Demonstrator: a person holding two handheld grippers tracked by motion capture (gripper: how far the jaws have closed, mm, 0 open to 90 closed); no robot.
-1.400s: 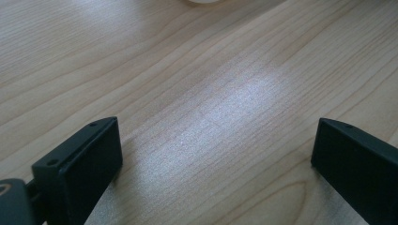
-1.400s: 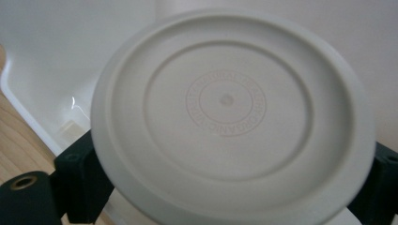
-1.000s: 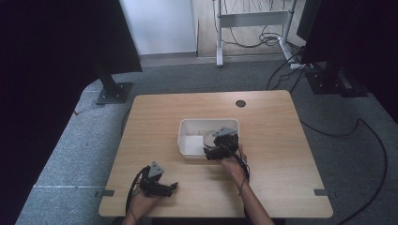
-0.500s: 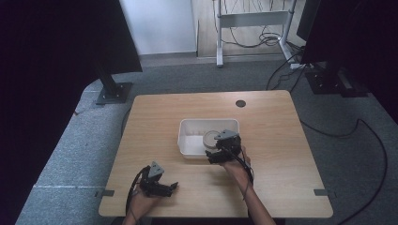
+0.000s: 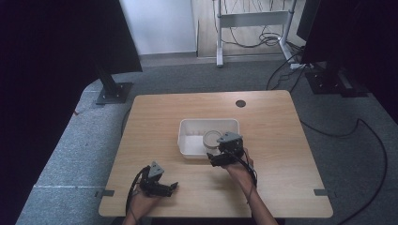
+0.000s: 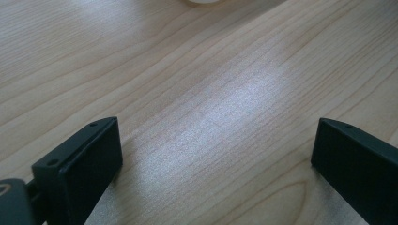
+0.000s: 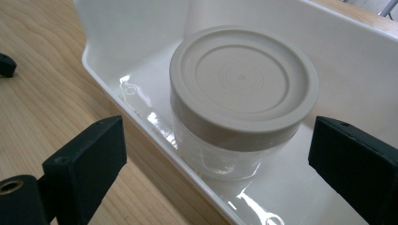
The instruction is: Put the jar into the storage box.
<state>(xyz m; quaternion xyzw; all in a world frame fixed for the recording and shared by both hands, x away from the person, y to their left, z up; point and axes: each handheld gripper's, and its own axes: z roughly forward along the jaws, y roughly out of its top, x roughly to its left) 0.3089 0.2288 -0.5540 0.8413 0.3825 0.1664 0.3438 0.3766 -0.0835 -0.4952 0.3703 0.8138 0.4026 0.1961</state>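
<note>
Since the frames from a second ago, the right hand-held gripper [image 5: 213,158] has drawn back toward the person from over the white tray [image 5: 187,143] and now sits at the tray's near rim, while the left hand-held gripper has kept its place.

At the left of the high view, the left hand-held gripper [image 5: 172,187] lies low over the worktop [image 5: 281,140] near its front edge, held by the person's left hand [image 5: 141,201]. Its jaws point to the right along the wood. In the left gripper view the jaws stand wide apart with nothing between them but bare wood grain [image 6: 211,117].

Toward the middle of the worktop stands the white tray, a shallow rectangular bin. Inside it, at its right near corner, a clear jar [image 7: 220,154] stands upright with a grey-beige lid [image 7: 241,79] closed on top; in the high view the jar [image 5: 212,138] shows as a pale ring just beside the gripper.

The right hand-held gripper, held by the right hand [image 5: 239,171], is just at the tray's front wall [image 7: 155,154]. In the right gripper view its jaws are spread wide on either side of the jar, outside the tray wall and not touching the jar; it grips nothing.
</note>
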